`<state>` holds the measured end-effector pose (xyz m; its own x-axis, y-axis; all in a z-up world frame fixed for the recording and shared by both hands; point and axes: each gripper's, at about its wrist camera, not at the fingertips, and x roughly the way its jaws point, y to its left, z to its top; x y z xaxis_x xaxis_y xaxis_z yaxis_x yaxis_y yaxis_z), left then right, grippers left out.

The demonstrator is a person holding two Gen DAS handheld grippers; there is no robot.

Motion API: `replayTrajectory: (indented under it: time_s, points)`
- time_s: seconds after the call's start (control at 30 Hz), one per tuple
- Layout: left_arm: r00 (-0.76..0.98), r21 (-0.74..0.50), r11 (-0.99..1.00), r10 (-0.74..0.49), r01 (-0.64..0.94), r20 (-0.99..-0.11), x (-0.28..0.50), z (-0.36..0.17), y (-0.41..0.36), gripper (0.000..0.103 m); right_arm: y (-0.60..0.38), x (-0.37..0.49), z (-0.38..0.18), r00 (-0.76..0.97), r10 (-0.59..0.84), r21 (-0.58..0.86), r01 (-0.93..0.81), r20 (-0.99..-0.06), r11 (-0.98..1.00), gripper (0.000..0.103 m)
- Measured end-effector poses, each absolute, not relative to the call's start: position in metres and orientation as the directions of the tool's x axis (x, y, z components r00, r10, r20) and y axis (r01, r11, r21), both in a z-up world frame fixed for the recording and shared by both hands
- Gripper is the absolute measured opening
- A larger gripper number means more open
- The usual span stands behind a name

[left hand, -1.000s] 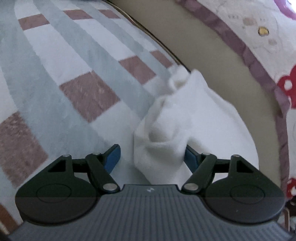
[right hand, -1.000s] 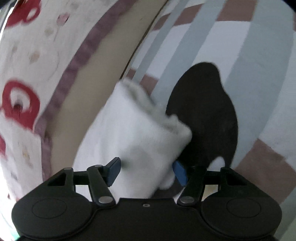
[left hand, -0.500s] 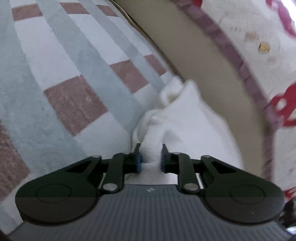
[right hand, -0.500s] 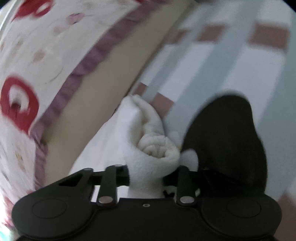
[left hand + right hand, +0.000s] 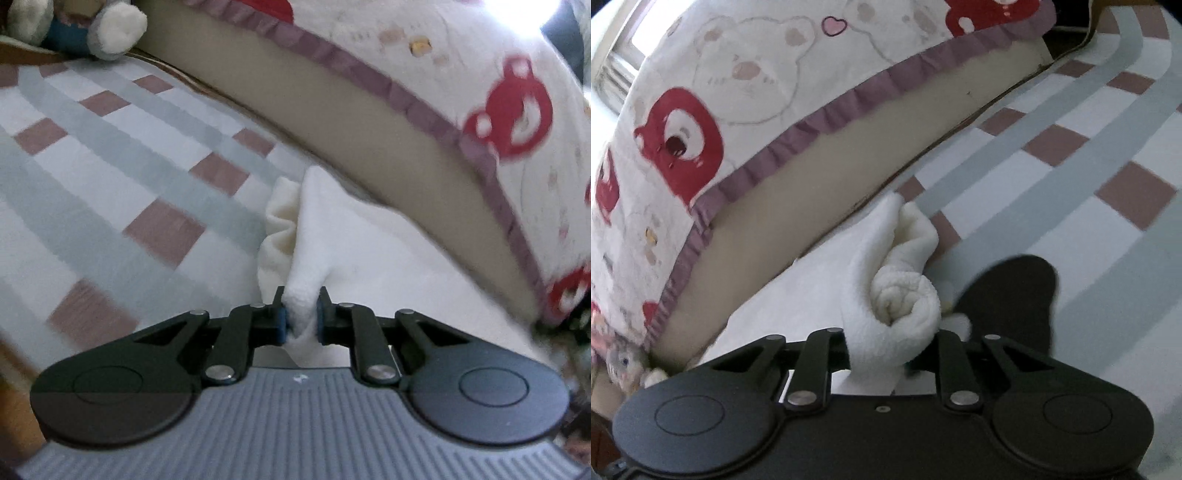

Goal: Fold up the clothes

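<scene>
The white fleece garment (image 5: pixel 332 236) lies bunched on the bed (image 5: pixel 110 192), near the edge where the bear-print pillow (image 5: pixel 480 92) rests. The left gripper (image 5: pixel 301 317) has just been closing and its fingers clamp one thin fold, while the right gripper (image 5: pixel 892 350), also just closing, clamps a thicker rolled part. Probably both hold it to lift and spread it for folding; a black item (image 5: pixel 1012 295) lies just beside it.

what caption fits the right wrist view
Right gripper shut on a bunched white garment over a checked bedspread.
</scene>
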<state>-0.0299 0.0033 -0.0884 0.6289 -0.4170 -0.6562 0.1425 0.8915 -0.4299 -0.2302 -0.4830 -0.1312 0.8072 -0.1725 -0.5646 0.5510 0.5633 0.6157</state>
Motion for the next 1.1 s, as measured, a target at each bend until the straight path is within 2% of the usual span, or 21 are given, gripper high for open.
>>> replayTrajectory:
  time_s: [0.1,0.2,0.3,0.37,0.43,0.53,0.63,0.7,0.73,0.77,0.8,0.87,0.9,0.93,1.0,1.1]
  points:
    - [0.584,-0.309,0.932,-0.360,0.190,-0.727,-0.057,-0.096,-0.008,0.014,-0.475,-0.261,-0.130,0.761,-0.177,0.552,0.589,-0.624,0.590,0.021]
    - [0.541,-0.269,0.950,-0.312,0.160,-0.781,-0.069,-0.111,-0.009,0.014,-0.468,-0.266,-0.149,0.680,-0.172,0.450,0.632,-0.713,0.631,0.020]
    - [0.531,-0.227,0.956,-0.292,0.186,-0.795,-0.077,-0.095,-0.007,0.014,-0.461,-0.273,-0.145,0.685,-0.176,0.437,0.619,-0.707,0.653,0.020]
    - [0.519,-0.176,0.961,-0.265,0.214,-0.812,-0.077,-0.091,-0.011,0.014,-0.458,-0.278,-0.136,0.734,-0.185,0.449,0.572,-0.653,0.687,0.020]
    - [0.509,-0.145,0.963,-0.244,0.227,-0.825,-0.071,-0.098,-0.017,0.015,-0.464,-0.274,-0.143,0.718,-0.177,0.432,0.577,-0.673,0.693,0.020]
    - [0.497,-0.065,0.977,-0.161,0.204,-0.852,-0.058,-0.120,-0.029,0.023,-0.473,-0.270,-0.173,0.656,-0.153,0.439,0.641,-0.739,0.629,0.022]
    - [0.522,0.064,0.977,-0.053,0.204,-0.851,-0.057,-0.126,-0.037,0.035,-0.473,-0.272,-0.172,0.645,-0.169,0.426,0.656,-0.745,0.623,0.027]
    - [0.561,0.144,0.974,0.022,0.175,-0.827,-0.060,-0.115,-0.035,0.041,-0.469,-0.271,-0.165,0.610,-0.218,0.343,0.666,-0.762,0.663,0.042]
    - [0.580,0.184,0.970,0.059,0.159,-0.813,-0.061,-0.109,-0.034,0.041,-0.467,-0.271,-0.162,0.580,-0.259,0.283,0.680,-0.773,0.676,0.042]
    - [0.598,0.216,0.966,0.091,0.140,-0.796,-0.063,-0.102,-0.032,0.041,-0.462,-0.270,-0.157,0.506,-0.342,0.164,0.716,-0.792,0.679,0.044]
    - [0.619,0.214,0.969,0.094,0.122,-0.780,-0.062,-0.092,-0.029,0.041,-0.455,-0.269,-0.147,0.446,-0.433,0.039,0.730,-0.783,0.682,0.050]
    - [0.664,0.118,0.981,-0.014,0.154,-0.748,-0.060,-0.071,-0.028,0.042,-0.442,-0.266,-0.127,0.362,-0.587,-0.168,0.733,-0.724,0.659,0.051]
    - [0.681,0.066,0.980,-0.081,0.186,-0.728,-0.058,-0.062,-0.031,0.044,-0.439,-0.264,-0.113,0.377,-0.621,-0.203,0.721,-0.688,0.663,0.052]
    - [0.682,0.025,0.969,-0.153,0.244,-0.715,-0.050,-0.058,-0.042,0.049,-0.440,-0.261,-0.098,0.438,-0.611,-0.185,0.693,-0.660,0.697,0.052]
    - [0.647,-0.034,0.916,-0.308,0.399,-0.698,-0.026,-0.052,-0.076,0.053,-0.449,-0.240,-0.071,0.586,-0.483,-0.042,0.608,-0.650,0.793,0.052]
    - [0.602,-0.044,0.842,-0.420,0.538,-0.679,0.025,-0.053,-0.127,0.058,-0.466,-0.169,-0.048,0.762,-0.108,0.237,0.327,-0.638,0.915,0.051]
